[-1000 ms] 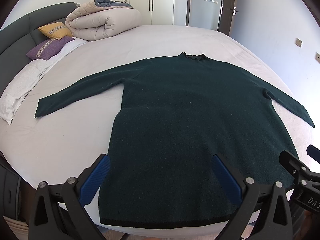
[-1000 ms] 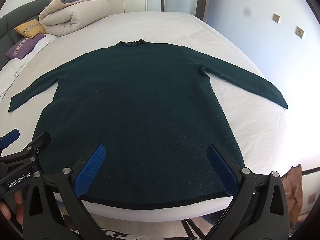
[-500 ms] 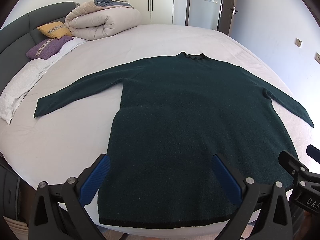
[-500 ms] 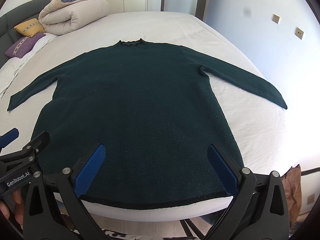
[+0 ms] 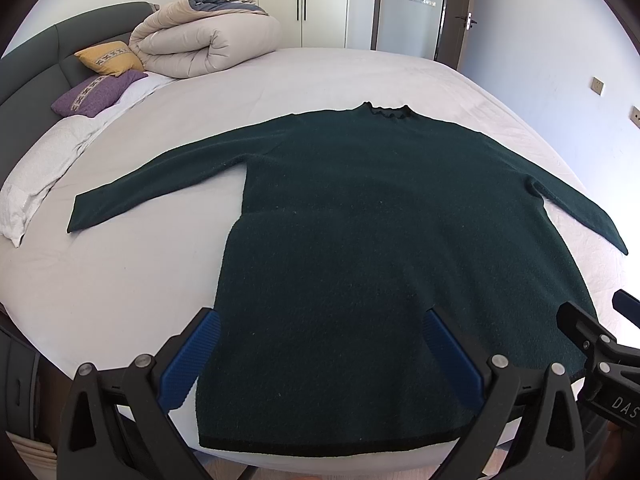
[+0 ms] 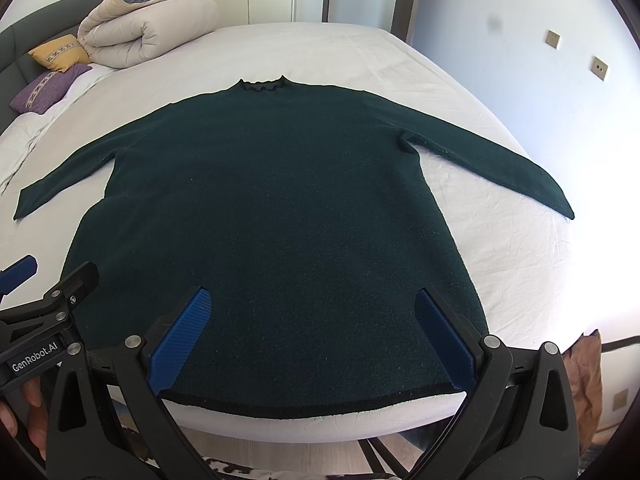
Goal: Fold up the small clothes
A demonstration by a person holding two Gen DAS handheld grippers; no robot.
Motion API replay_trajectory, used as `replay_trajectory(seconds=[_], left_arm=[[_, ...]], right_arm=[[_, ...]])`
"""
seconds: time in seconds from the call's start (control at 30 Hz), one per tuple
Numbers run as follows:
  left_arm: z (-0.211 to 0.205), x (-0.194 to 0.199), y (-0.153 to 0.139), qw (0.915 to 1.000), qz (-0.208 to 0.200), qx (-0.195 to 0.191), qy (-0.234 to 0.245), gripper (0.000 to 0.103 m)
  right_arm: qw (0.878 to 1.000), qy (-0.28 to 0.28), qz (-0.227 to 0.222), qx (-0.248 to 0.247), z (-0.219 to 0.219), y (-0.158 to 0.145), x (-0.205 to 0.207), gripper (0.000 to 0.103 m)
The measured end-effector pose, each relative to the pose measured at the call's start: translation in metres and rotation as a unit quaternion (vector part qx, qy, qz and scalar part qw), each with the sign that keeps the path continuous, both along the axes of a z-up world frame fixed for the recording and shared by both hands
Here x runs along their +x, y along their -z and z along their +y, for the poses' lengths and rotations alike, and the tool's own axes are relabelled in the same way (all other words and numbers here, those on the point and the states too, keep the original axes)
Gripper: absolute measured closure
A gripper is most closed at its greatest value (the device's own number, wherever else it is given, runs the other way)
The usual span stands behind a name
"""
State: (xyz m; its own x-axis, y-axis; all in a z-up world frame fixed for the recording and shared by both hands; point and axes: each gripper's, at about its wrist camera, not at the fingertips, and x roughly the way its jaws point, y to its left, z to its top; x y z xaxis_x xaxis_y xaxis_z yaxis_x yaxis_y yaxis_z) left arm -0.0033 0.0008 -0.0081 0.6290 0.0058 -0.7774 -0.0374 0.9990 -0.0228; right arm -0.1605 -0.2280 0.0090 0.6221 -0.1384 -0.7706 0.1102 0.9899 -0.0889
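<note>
A dark green long-sleeved sweater (image 5: 360, 240) (image 6: 280, 208) lies flat on the white bed (image 5: 120, 280), collar away from me, both sleeves spread out sideways, hem at the near edge. My left gripper (image 5: 320, 320) hovers open above the hem's left part, blue pads wide apart with nothing between them. My right gripper (image 6: 312, 300) is open over the hem's middle-right. Each gripper shows at the edge of the other's view: the right gripper (image 5: 600, 344) and the left gripper (image 6: 44, 292), which a hand holds.
A rolled beige duvet (image 5: 208, 44) and yellow (image 5: 110, 56) and purple pillows (image 5: 96, 92) sit at the far left by the dark headboard (image 5: 36, 60). Wardrobe doors and a door stand beyond the bed. Bare sheet (image 6: 500, 248) lies either side of the sweater.
</note>
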Motion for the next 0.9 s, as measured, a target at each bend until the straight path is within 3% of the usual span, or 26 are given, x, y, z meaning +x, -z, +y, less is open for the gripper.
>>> replay_trajectory(seconds=[0.9], left_arm=[[0.0004,-0.0016,0.0049,1.0000,0.005,-0.004,0.000,0.000]], right_arm=[[1.000,0.001,0.004,0.001,0.0007,0.0054,-0.0012,0.000]])
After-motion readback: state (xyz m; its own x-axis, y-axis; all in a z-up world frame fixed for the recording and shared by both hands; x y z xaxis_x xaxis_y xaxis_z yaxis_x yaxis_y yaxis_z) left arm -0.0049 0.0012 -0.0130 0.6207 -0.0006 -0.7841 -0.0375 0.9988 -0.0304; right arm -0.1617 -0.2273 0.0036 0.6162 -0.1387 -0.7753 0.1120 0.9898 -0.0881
